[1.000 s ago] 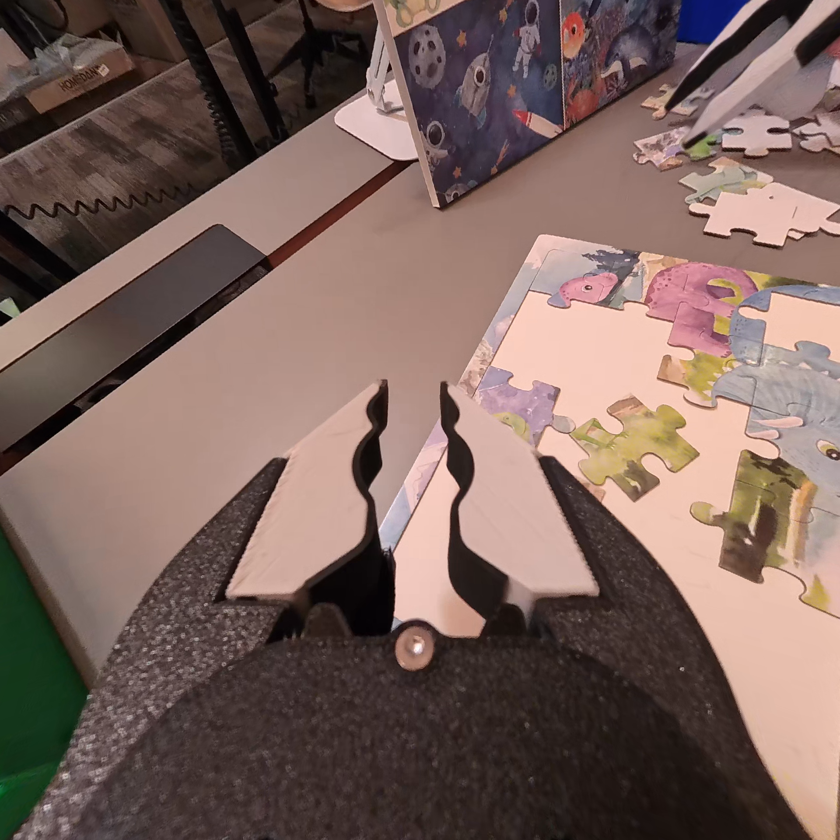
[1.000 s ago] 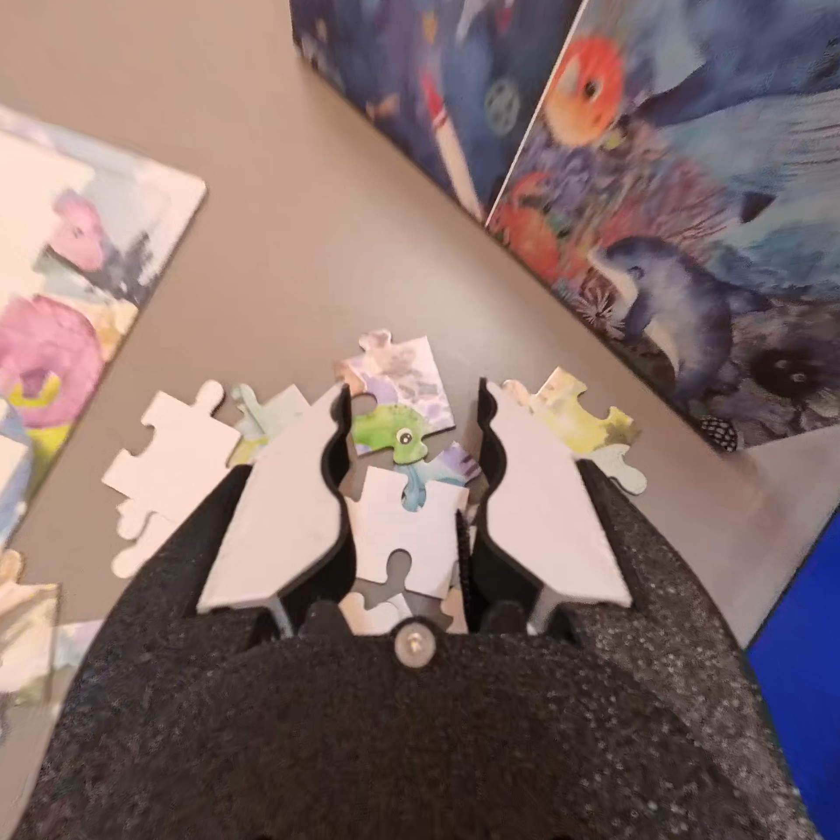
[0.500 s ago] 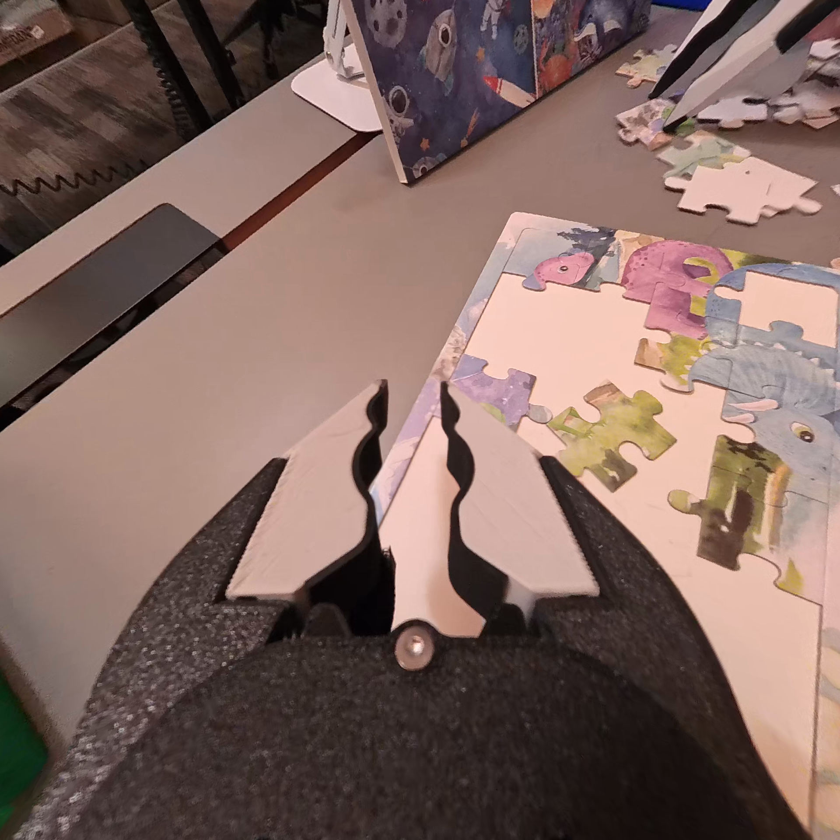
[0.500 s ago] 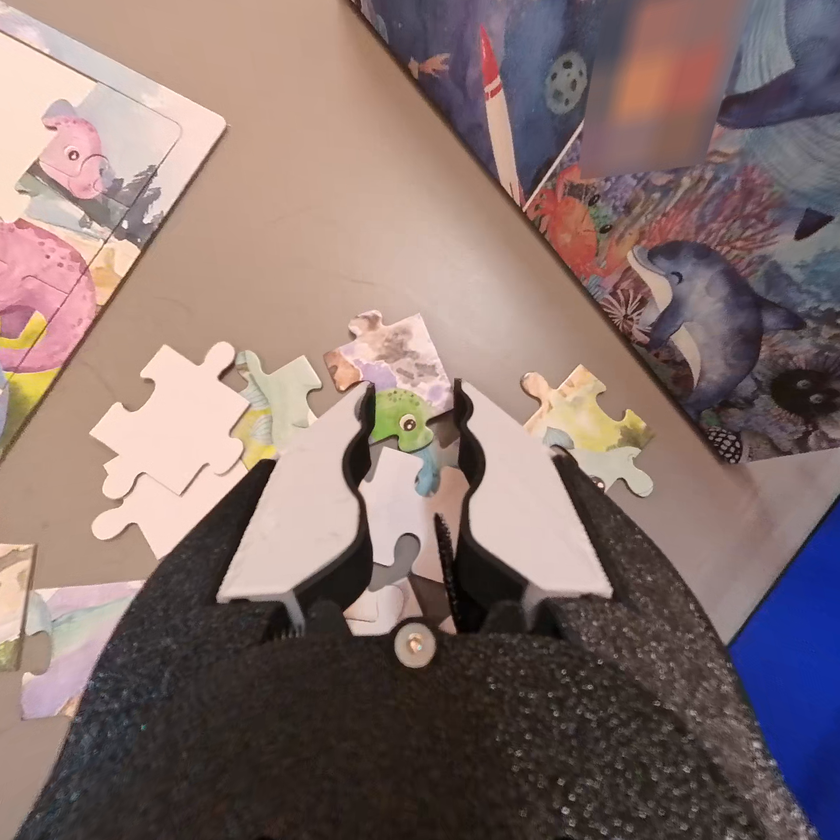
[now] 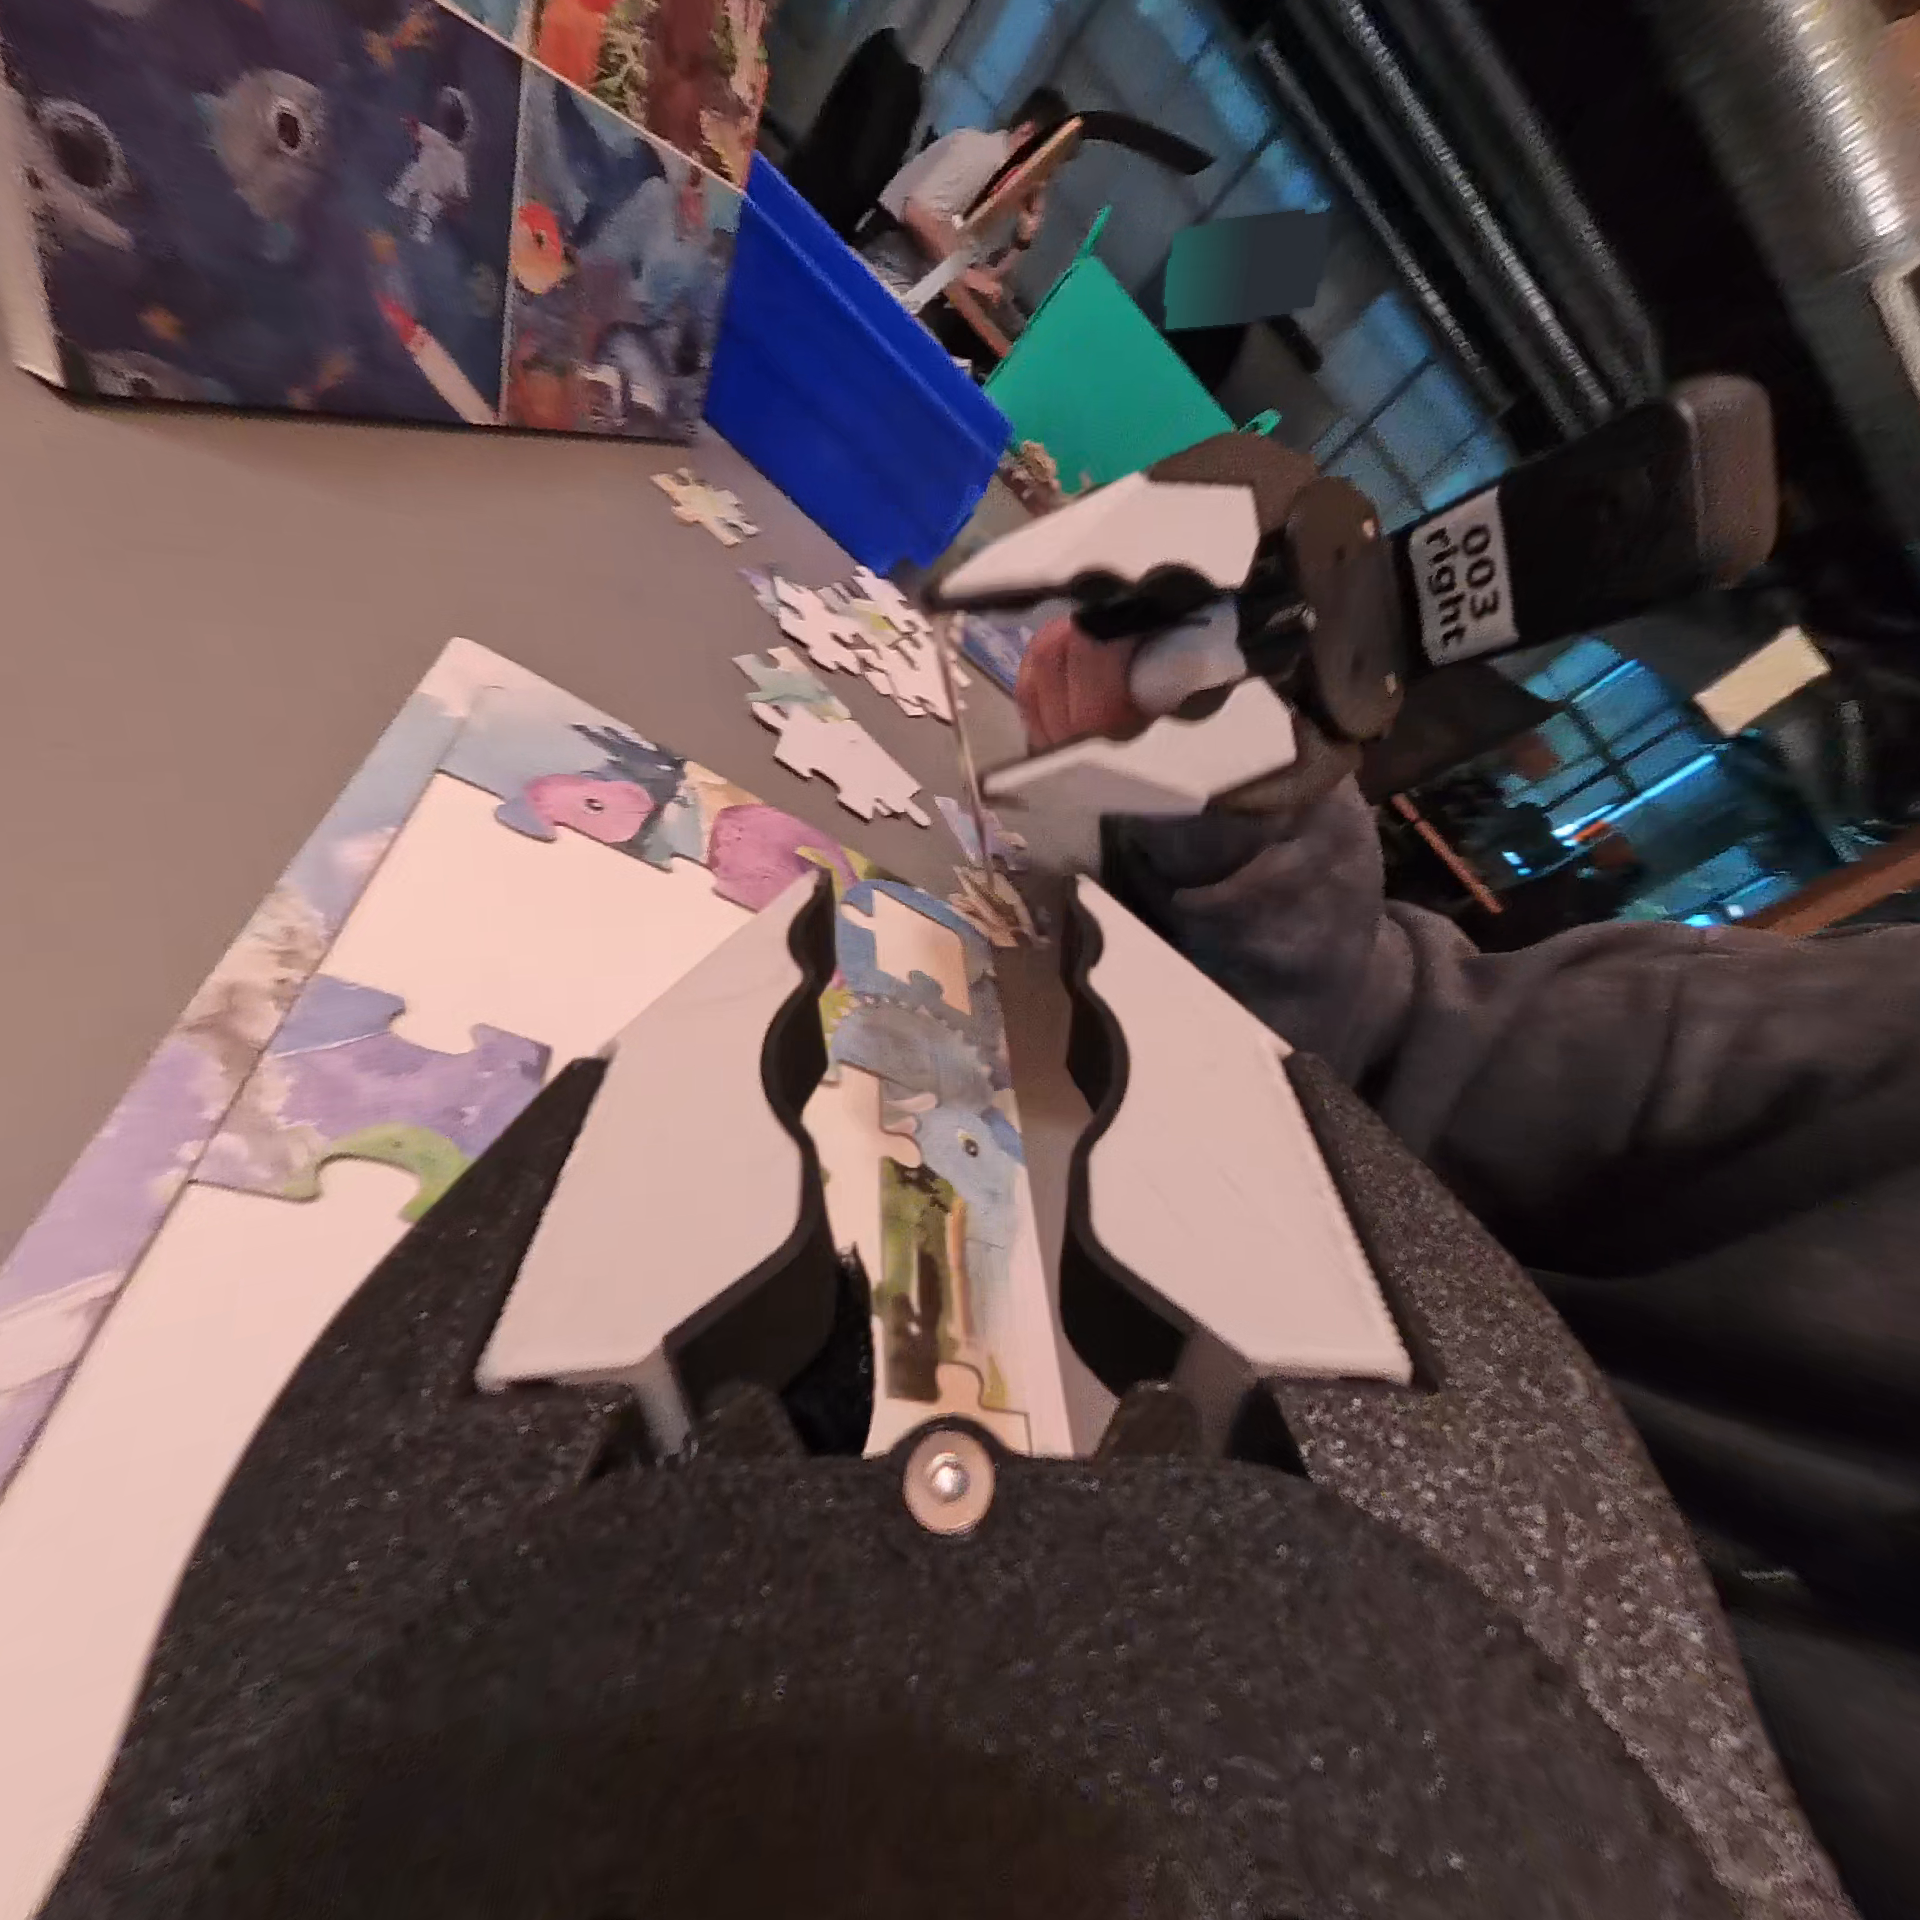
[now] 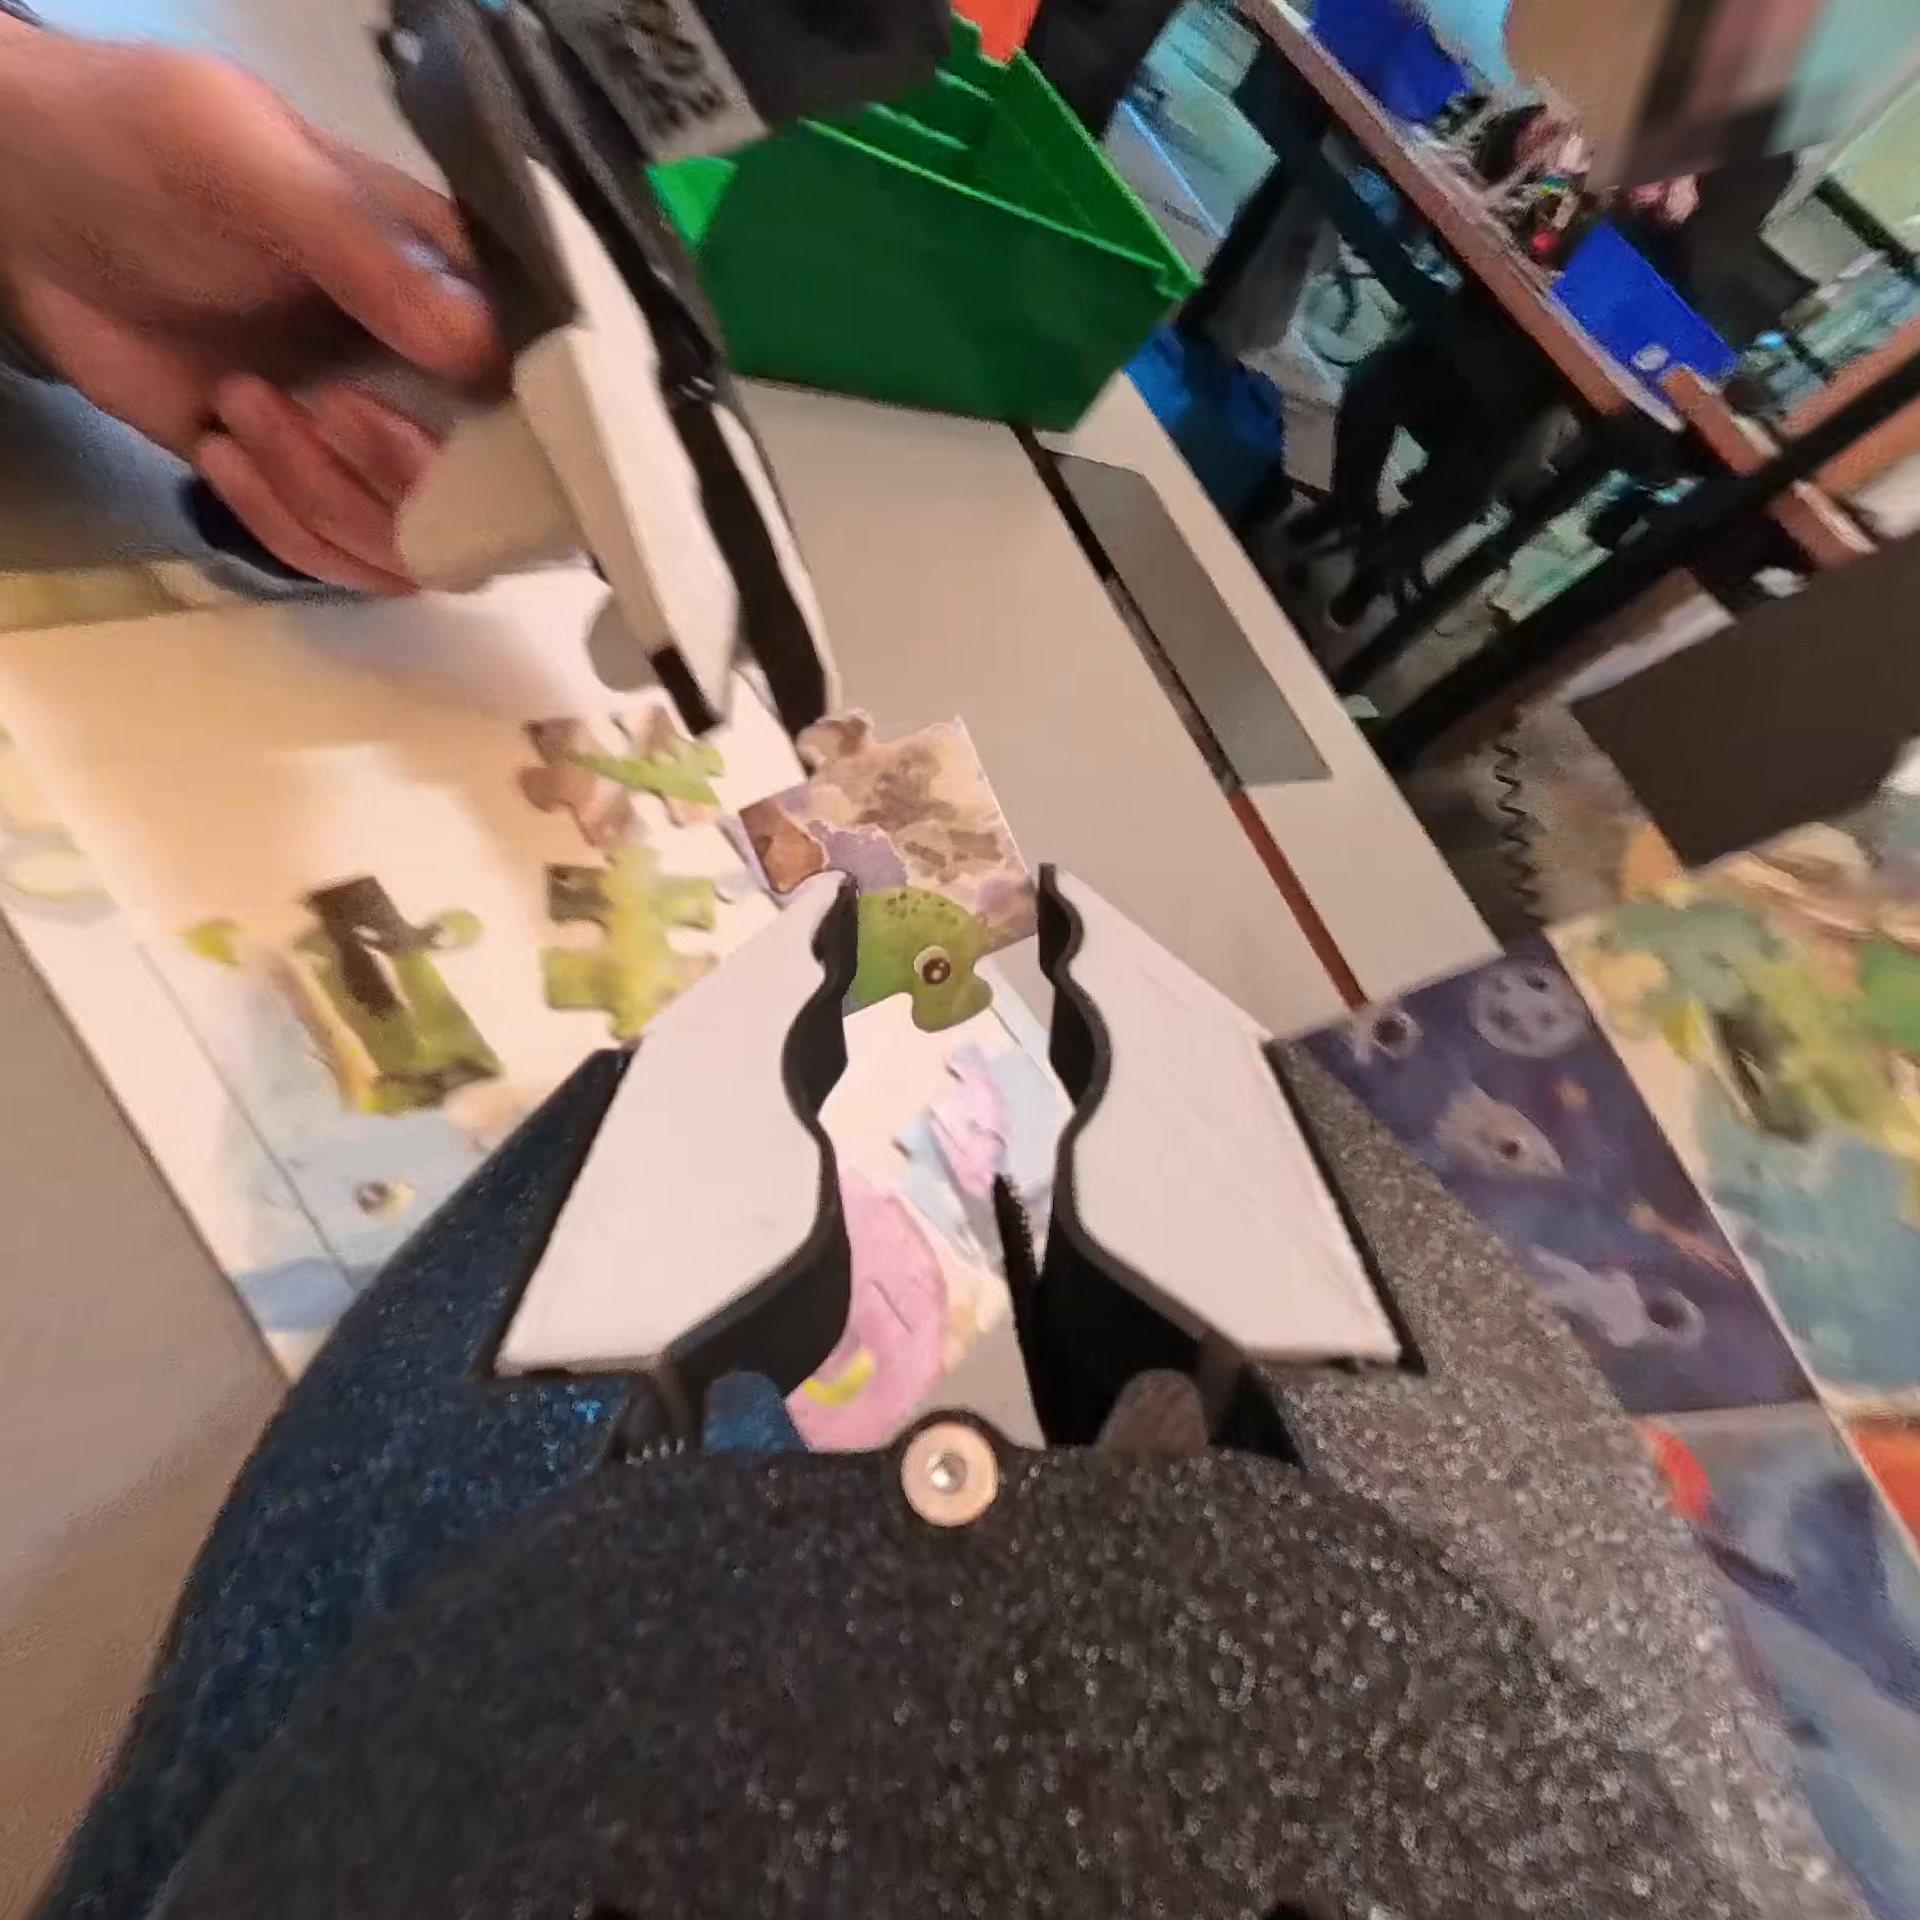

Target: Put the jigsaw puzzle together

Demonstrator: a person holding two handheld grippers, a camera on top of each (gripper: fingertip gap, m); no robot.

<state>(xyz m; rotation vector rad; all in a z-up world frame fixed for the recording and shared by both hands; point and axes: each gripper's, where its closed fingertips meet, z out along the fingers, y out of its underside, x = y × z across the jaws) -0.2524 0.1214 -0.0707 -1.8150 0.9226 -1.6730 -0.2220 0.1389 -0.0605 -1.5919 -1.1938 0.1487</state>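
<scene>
Pale cardboard puzzle tray [image 5: 561, 914] mostly bare; few pieces seated. Right gripper [image 6: 940, 899] fingers pinch green-dinosaur piece [image 6: 904, 831]; left gripper [image 5: 945, 904] fingers parted, empty. Loose pieces [image 5: 852, 665] at 12 o'clock remain.

Left wrist view: mounted behind the left tool [image 5: 945, 935], rolled sideways, close and low over the puzzle board [image 5: 540, 883], facing along the bench [image 5: 260, 582] toward the picture box [image 5: 312, 239], blue bin [image 5: 831, 416] and the right tool [image 5: 966, 696]. Right wrist view: mounted behind the right tool [image 6: 945, 904], close above the board [image 6: 260, 707], looking back across it toward the left tool [image 6: 748, 686] and green bin [image 6: 914, 281]; blurred. Shared: board, box, bench, each other's tool.
</scene>
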